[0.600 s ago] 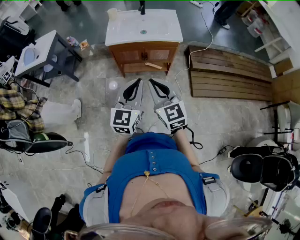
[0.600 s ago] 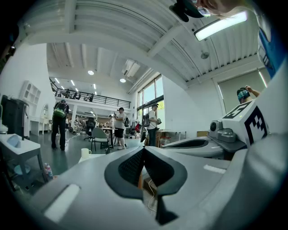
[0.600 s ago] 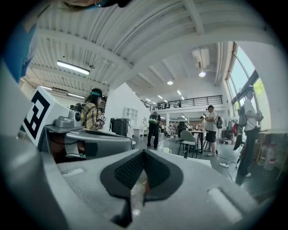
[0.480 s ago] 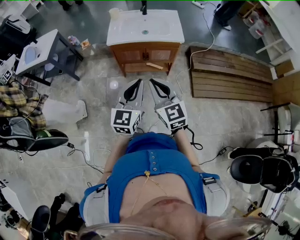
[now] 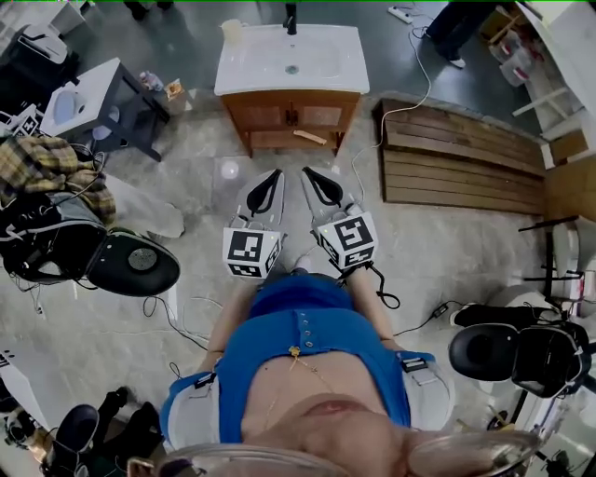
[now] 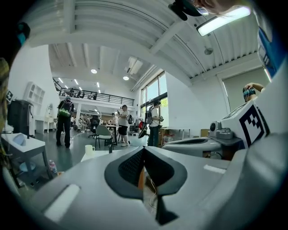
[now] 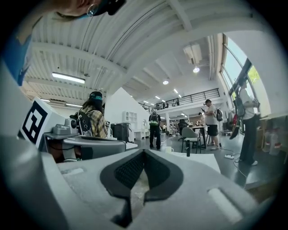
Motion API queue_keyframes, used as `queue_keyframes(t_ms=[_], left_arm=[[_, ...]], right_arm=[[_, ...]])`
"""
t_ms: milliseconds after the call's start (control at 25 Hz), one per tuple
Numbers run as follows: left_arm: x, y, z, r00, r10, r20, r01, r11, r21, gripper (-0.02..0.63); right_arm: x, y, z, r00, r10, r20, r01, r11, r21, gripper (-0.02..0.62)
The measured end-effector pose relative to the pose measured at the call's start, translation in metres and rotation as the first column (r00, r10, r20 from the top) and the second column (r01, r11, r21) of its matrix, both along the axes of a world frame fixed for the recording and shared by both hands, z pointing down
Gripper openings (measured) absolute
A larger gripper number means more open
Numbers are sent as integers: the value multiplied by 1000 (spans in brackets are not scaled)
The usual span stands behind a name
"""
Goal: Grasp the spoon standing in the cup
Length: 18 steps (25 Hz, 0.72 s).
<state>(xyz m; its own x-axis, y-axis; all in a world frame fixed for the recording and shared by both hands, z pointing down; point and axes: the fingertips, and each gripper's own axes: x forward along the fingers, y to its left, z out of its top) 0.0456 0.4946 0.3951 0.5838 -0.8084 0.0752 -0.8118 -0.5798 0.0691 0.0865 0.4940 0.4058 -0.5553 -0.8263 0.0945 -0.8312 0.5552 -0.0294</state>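
1. Head view: from above, shows the left gripper [image 5: 276, 175] and right gripper [image 5: 308, 173] side by side, level, aimed at a wooden vanity cabinet [image 5: 293, 116] under a white sink top [image 5: 251, 65]. Places the white cup [image 5: 230, 29] at the top's far left corner, well apart from both grippers, with a black faucet [image 5: 291, 19] behind the basin. Spoon too small to make out.
2. Left gripper view: adds the claw's state, tips pressed together with nothing between. Cup [image 6: 90, 149] beyond, left of the faucet [image 6: 109, 148].
3. Right gripper view: likewise closed tip to tip, empty. Alone shows a person in a plaid shirt [image 7: 92, 119] at left.
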Motion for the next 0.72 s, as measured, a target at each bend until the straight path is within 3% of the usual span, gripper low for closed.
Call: queue_keyframes(t_ms=[480, 720], left_arm=[[-10, -46, 11, 999, -32, -42, 30, 999, -45, 1], [-19, -96, 10, 997, 11, -72, -13, 999, -34, 0]], right_arm=[[-5, -37, 9, 998, -17, -68, 17, 1000, -6, 2], [-22, -83, 14, 998, -3, -68, 3, 1000, -10, 3]])
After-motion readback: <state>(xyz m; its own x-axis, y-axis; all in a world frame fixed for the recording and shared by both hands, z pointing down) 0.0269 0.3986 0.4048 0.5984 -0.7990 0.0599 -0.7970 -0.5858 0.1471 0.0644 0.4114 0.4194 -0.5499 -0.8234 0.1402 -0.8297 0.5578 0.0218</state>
